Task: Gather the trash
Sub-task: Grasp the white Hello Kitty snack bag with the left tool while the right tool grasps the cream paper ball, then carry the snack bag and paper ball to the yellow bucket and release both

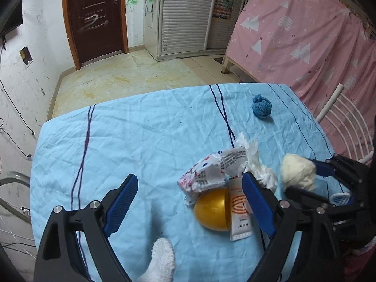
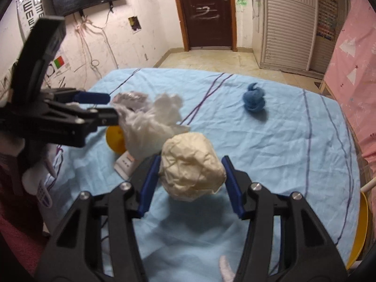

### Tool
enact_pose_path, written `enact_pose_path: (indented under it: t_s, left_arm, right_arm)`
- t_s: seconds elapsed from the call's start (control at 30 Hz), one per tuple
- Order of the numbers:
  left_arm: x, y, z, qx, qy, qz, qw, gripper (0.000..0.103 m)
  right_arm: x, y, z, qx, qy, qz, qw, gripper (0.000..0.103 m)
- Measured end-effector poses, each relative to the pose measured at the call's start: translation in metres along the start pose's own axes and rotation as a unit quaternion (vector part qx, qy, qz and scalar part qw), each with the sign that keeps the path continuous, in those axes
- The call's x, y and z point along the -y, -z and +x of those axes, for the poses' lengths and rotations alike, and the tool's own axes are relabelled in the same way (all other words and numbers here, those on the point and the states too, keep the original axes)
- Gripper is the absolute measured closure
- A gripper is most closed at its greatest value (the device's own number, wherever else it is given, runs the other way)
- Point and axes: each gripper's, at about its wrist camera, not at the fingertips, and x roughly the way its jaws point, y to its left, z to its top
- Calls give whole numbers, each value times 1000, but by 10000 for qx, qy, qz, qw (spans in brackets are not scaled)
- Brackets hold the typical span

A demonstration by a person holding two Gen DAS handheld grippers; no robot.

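Cream paper ball [image 2: 191, 168]: roundish, no clear long axis, mid-cloth, clamped in right gripper [image 2: 191, 176], pointing twelve o'clock.
Left gripper [image 1: 190, 202]: spread wide, tilted down over wrappers [image 1: 211, 171].

Scuffed white walls [image 2: 145, 23], a dark brown door [image 1: 94, 16], beige tiled floor [image 1: 131, 77], pink curtain [image 1: 305, 35]
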Motion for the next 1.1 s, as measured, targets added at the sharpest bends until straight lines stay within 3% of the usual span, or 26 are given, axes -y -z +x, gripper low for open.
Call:
enact_pose_path:
  t_s: [0.07, 0.13, 0.27, 0.4, 0.8, 1.1]
  left_arm:
    - [3, -3, 6, -4, 55, 35, 10000, 23]
    - [6, -5, 11, -34, 187, 65, 9998, 33]
    - [8, -5, 22, -201, 457, 15, 9988, 68]
    - [9, -3, 20, -129, 407, -11, 9991, 85]
    - [5, -12, -24, 376, 167, -191, 9990, 85]
    - [49, -23, -51, 663, 176, 125, 9976, 85]
  right_arm:
    - [7, 2, -6, 76, 30, 86, 9999, 52]
    - [14, 2, -9, 115, 39, 166, 9998, 51]
    - [25, 5, -9, 142, 58, 310, 9994, 51]
    - [31, 7, -8, 180, 50, 402, 9990, 51]
    - [42, 13, -24, 410, 8, 431, 9982, 51]
    - [63, 20, -45, 669, 84, 586, 9960, 51]
